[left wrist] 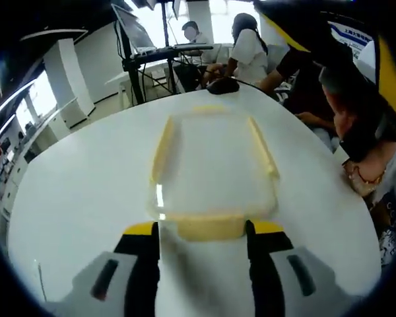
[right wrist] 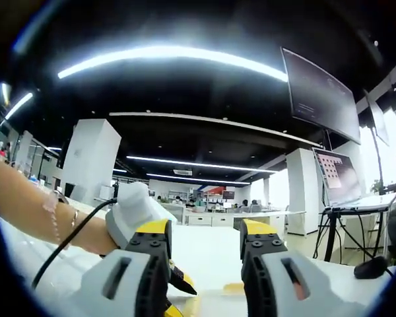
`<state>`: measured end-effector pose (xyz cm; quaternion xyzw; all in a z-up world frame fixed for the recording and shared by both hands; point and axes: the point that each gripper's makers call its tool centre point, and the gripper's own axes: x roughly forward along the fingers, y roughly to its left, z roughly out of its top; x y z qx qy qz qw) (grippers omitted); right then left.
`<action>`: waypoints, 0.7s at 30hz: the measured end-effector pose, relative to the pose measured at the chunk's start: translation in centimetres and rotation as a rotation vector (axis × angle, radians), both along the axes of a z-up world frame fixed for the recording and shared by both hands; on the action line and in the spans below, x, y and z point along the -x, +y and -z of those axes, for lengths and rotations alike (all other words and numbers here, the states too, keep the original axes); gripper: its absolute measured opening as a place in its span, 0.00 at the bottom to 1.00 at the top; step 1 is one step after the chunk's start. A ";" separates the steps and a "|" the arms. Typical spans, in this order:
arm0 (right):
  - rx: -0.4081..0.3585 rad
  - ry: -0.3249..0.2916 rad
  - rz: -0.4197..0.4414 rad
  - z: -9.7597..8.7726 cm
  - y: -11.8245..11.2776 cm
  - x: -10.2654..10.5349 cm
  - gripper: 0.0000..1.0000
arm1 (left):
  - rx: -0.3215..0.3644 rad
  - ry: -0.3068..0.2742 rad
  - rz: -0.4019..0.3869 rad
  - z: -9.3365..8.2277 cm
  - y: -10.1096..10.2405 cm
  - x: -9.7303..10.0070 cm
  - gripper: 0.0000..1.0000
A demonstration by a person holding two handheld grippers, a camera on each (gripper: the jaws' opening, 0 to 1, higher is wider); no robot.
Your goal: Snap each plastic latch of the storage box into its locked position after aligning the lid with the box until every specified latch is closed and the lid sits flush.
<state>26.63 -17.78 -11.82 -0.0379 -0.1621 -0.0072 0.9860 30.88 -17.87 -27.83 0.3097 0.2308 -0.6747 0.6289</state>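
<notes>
Fingers [left wrist: 143, 228] of the left gripper [left wrist: 202, 231] stand parted, astride the near yellow latch [left wrist: 210, 228] of the storage box [left wrist: 211, 165], lid on, lying on the white table [left wrist: 86, 198]; contact unclear. Right gripper view: right gripper [right wrist: 204, 247] parted, holding nothing, tilted toward the ceiling, with the left gripper low left.

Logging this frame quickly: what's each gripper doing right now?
Left gripper: open, jaws either side of the box's near latch, not clamped.
Right gripper: open, holding nothing.

Storage box [right wrist: 234, 288] mostly hidden behind right tool [right wrist: 204, 241].
</notes>
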 end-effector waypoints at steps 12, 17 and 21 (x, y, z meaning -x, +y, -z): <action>0.005 0.007 -0.009 0.2 0.3 0.1 0.41 | 0.019 0.034 -0.004 0.1 -0.3 0.5 0.39; 0.010 0.010 -0.010 0.2 0.5 0.0 0.41 | 0.009 0.029 -0.010 0.1 0.0 0.5 0.39; 0.010 0.015 -0.009 0.3 0.5 -0.1 0.41 | -0.004 0.026 -0.011 0.1 0.6 0.5 0.39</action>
